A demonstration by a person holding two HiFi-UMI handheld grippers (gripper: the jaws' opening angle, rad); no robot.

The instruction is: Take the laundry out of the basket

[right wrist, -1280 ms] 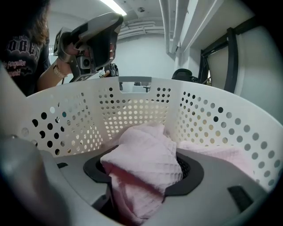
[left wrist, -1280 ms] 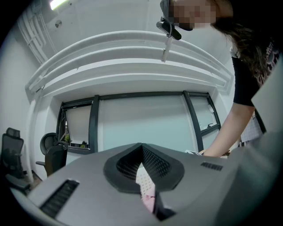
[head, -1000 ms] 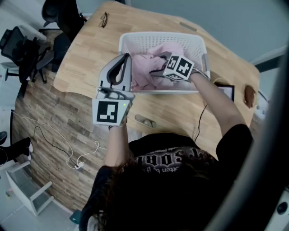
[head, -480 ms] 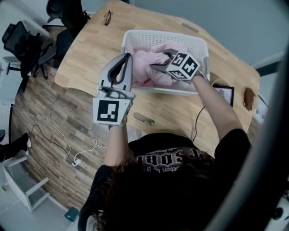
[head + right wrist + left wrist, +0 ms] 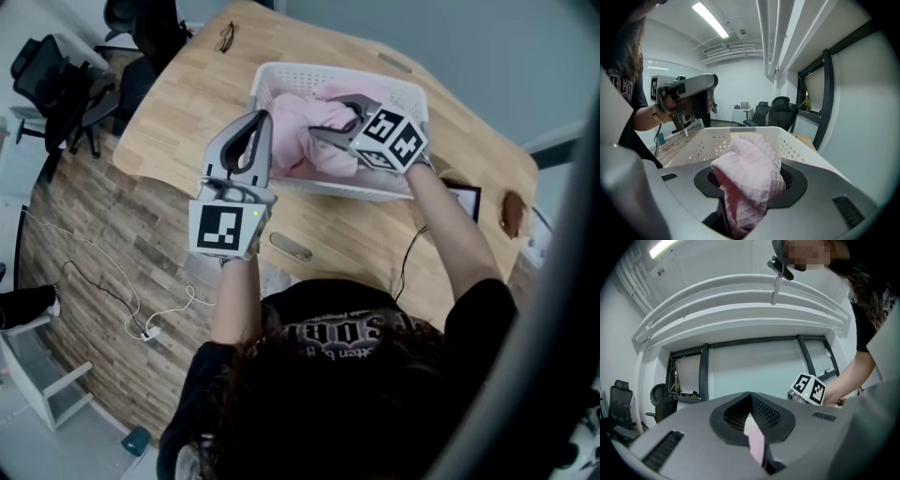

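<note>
Between the jaws of the right gripper [image 5: 749, 187] sits a bunched fold of pink waffle cloth [image 5: 752, 164]. Those jaws have just been closing, and now they clench it firmly, the fabric bulging over them. Just beyond the jaw tips stands the white perforated basket [image 5: 799, 151] on the wooden desk [image 5: 187, 103], and the rest of the cloth trails down into it. Farther off, past the basket's near wall, the left gripper [image 5: 751, 404] hovers with its jaws pressed together. They hold nothing I can make out; only a pink sliver shows through their gap. To my eye the lift-out step is under way. The next move calls for raising the cloth until its tail clears the rim, then carrying it sideways to the desk.
</note>
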